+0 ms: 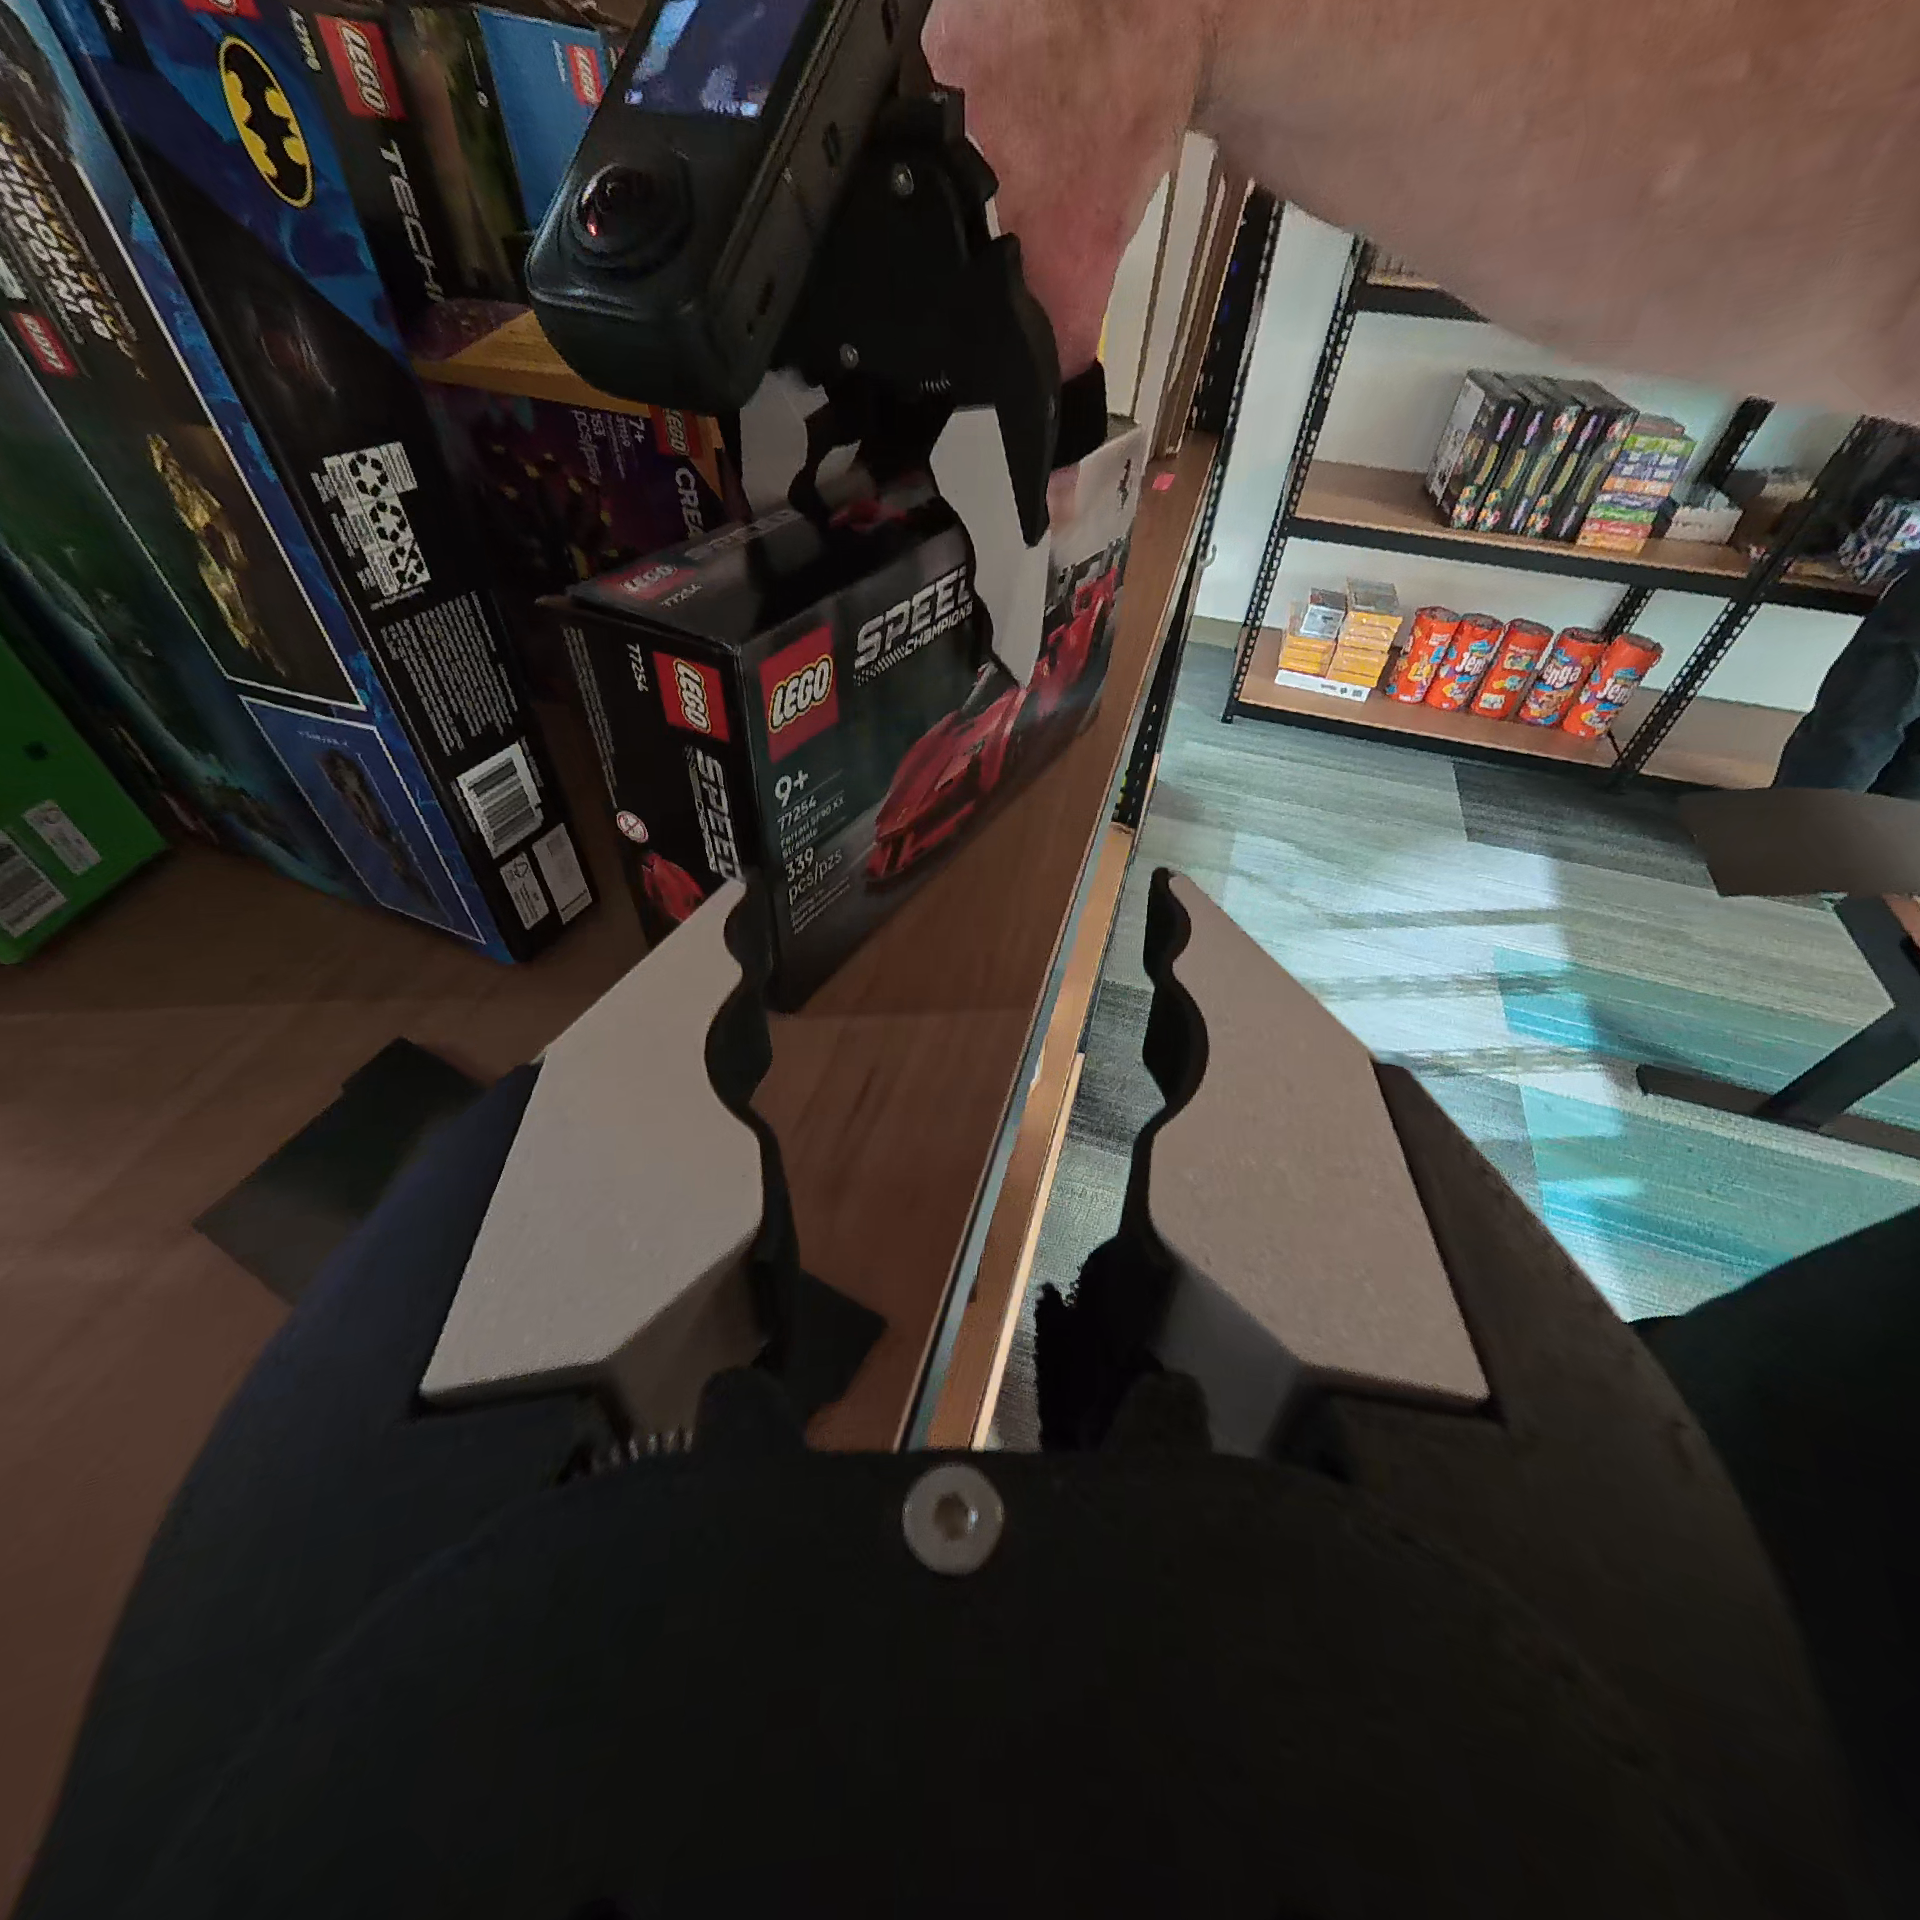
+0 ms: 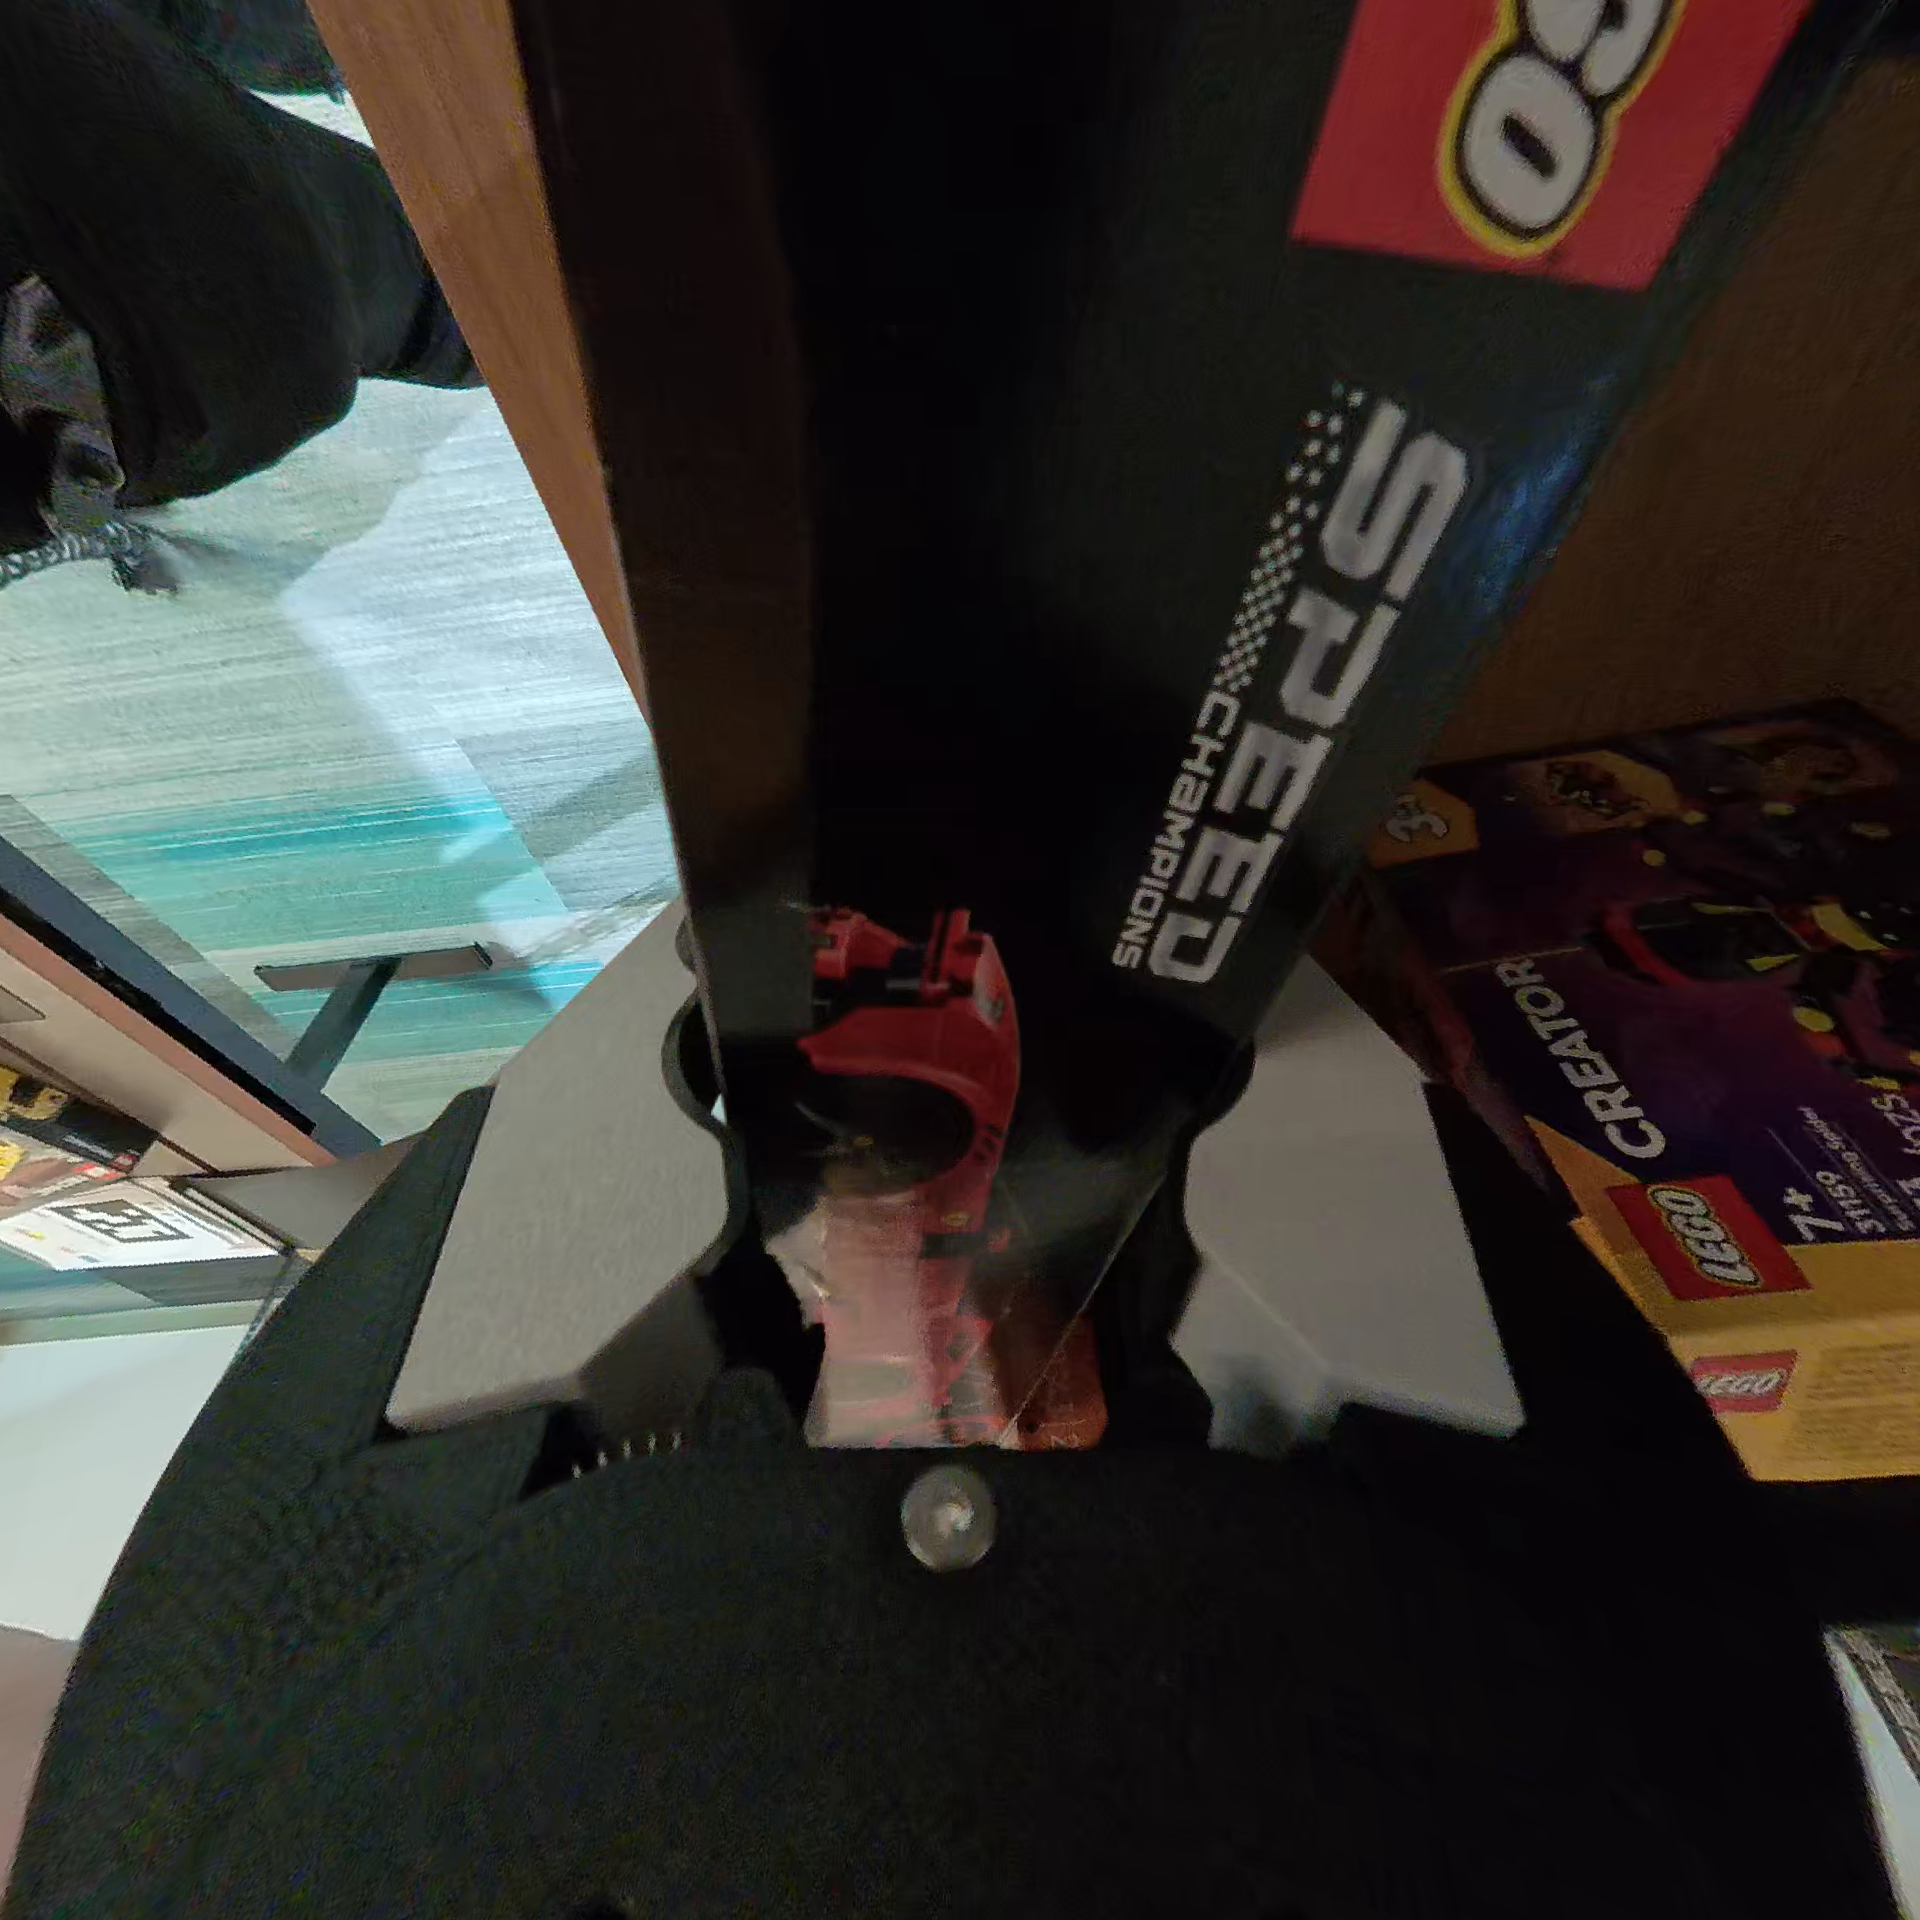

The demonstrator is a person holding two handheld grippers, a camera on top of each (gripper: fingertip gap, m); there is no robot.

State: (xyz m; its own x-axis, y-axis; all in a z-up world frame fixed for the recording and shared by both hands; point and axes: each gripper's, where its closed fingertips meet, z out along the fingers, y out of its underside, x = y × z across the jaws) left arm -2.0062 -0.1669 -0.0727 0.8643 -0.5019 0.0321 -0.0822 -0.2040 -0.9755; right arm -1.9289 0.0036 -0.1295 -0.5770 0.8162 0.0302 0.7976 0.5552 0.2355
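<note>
Wooden shelf (image 1: pixel 966 997) crowded with toy boxes: the right claw (image 2: pixel 961 1049) is clenched on the black car box (image 1: pixel 831 727) standing near the shelf's front edge. The left claw (image 1: pixel 951 935) hangs released, empty, just beside that box.

Left gripper (image 1: pixel 951 914) hangs open over the brown wooden shelf board (image 1: pixel 935 1039), nothing between its grey fingers (image 1: pixel 623 1164). Just ahead stands a black toy-brick box with a red car on it (image 1: pixel 862 727), and the right gripper (image 1: pixel 914 499) is clamped on its top edge. Taller boxes (image 1: pixel 260 468) stand to the left.
</note>
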